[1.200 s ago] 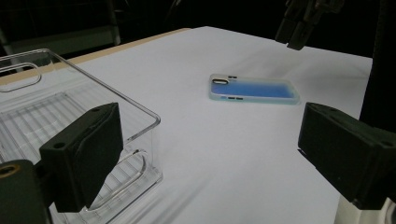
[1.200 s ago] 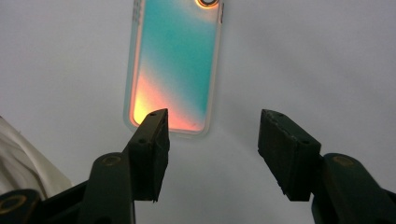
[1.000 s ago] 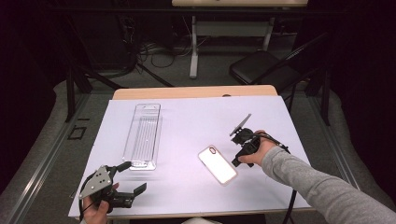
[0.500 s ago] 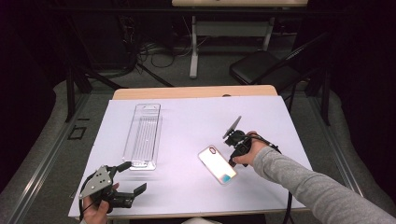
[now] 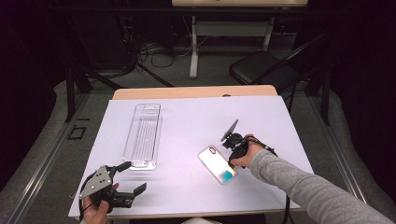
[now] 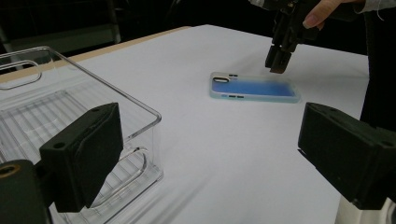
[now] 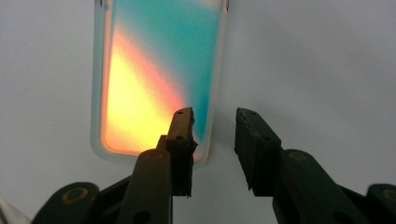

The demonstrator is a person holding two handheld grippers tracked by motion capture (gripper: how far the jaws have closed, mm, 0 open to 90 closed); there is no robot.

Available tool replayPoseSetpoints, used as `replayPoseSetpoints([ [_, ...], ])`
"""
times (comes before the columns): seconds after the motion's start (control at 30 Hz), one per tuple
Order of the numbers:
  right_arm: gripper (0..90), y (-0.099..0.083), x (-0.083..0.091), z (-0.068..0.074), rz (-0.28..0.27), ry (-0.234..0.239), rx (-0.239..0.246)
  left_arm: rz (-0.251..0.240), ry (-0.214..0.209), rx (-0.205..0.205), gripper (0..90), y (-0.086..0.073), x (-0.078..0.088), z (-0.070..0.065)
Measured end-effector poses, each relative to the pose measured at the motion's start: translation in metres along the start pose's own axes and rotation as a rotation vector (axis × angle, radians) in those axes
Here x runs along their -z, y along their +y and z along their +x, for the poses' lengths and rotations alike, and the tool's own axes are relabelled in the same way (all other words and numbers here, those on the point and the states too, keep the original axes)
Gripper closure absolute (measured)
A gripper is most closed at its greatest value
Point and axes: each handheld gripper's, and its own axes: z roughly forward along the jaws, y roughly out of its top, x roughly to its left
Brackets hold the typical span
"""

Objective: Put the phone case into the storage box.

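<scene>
Phone case (image 5: 217,164), iridescent, lies flat on the white table sheet (image 5: 196,126), its long edge between the jaws of the right gripper (image 7: 214,126), which have just been closing and stand apart, not pressing it. Clear plastic tray (image 6: 70,140) sits beside the left gripper (image 6: 205,154), whose jaws gape wide, holding nothing.

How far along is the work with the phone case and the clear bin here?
Early. Nothing is placed yet: the phone case lies flat on the white table cover, apart from the clear bin. In hand: the right hand-held gripper, jaws just closing, straddles the case's long edge without pinching it. Left: grip, lift, probably carry to the bin. The left hand-held gripper waits open.
</scene>
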Motion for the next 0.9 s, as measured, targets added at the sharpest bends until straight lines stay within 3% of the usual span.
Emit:
replayPoseSetpoints([
  [0.07,68.0,-0.001,-0.005,0.001,-0.02,0.009,-0.006,0.002,0.0,-0.002,7.1,0.0,0.0,0.0],
  [0.2,66.9,0.0,-0.007,0.002,0.01,-0.002,0.008,0.004,0.0,-0.001,7.0,0.0,0.0,0.0],
  [0.23,66.5,-0.001,-0.01,0.003,-0.021,0.002,0.0,0.002,-0.002,-0.001,7.1,0.0,0.0,0.0],
  [0.33,67.7,-0.001,-0.012,0.004,-0.041,0.0,-0.012,0.005,-0.001,-0.001,7.1,0.0,0.0,0.0],
  [0.4,69.3,0.001,-0.009,0.003,0.029,-0.005,0.007,0.007,-0.003,-0.001,7.1,0.0,0.0,0.0],
  [0.47,70.1,0.0,-0.012,0.004,-0.001,0.0,0.0,0.006,-0.004,-0.001,7.1,0.0,0.0,0.0],
  [0.9,77.8,0.0,-0.015,0.003,0.036,0.0,-0.01,0.006,-0.002,-0.001,7.0,0.0,-0.001,0.0],
])
